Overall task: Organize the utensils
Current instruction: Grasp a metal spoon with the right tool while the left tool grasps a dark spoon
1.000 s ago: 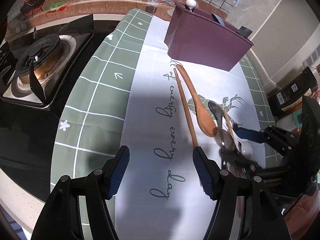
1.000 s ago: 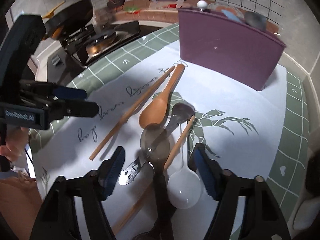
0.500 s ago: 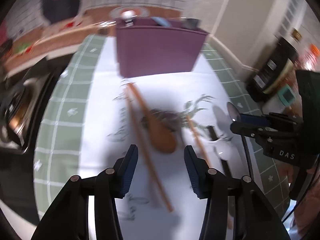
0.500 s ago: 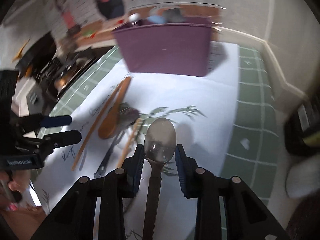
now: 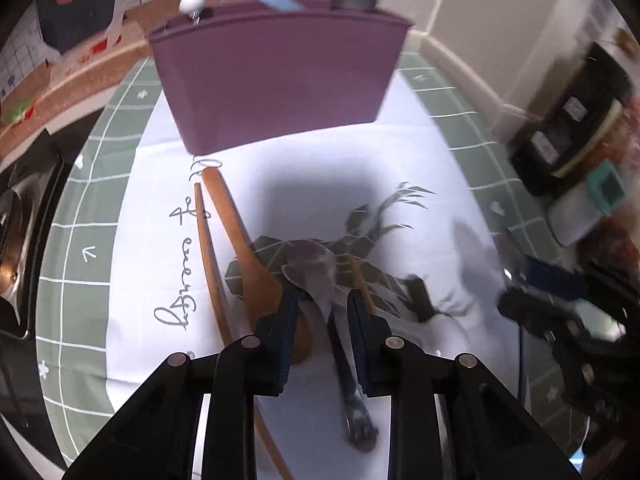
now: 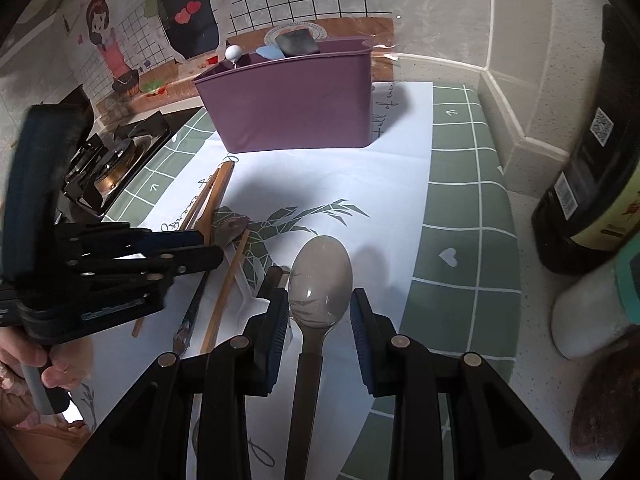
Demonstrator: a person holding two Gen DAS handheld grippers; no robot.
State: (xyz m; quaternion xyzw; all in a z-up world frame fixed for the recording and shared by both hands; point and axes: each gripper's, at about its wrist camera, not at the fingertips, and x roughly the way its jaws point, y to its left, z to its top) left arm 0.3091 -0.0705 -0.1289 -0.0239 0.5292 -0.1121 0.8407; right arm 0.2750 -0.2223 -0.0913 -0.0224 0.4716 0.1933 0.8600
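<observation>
**Utensil sorting under way: one spoon lifted, most pieces still lying loose**

The tabletop (image 6: 456, 184), covered by a green-checked cloth with a white printed centre, is being cleared only in part. The purple organizer box (image 6: 292, 104) is standing upright at the far end, and a few handles, among them one with a white ball top, are already being held in it. That portion of the work is judged done.

The larger share is judged outstanding. A wooden spoon (image 5: 240, 240), a wooden chopstick (image 5: 208, 256) just beside it and a second chopstick (image 6: 228, 284) are being left flat on the cloth, near the box but apart from it.

The right gripper (image 6: 318, 312) is being kept narrowed on a grey spoon (image 6: 320, 276), gripped at the neck, bowl forward and clear of the cloth; it is not yet at the box.

The left gripper (image 5: 322, 312) is being lowered over a dark metal spoon (image 5: 312, 268) and its jaws are closing, with that spoon's handle between them; no pinch is being made yet.

Several points are being left unresolved. The box's inner compartments are being hidden by its front wall. The left wrist view is being smeared by motion, so the overlapping pieces by the dark spoon's bowl cannot be told apart. The grey spoon's handle is being cut off below the frame.
</observation>
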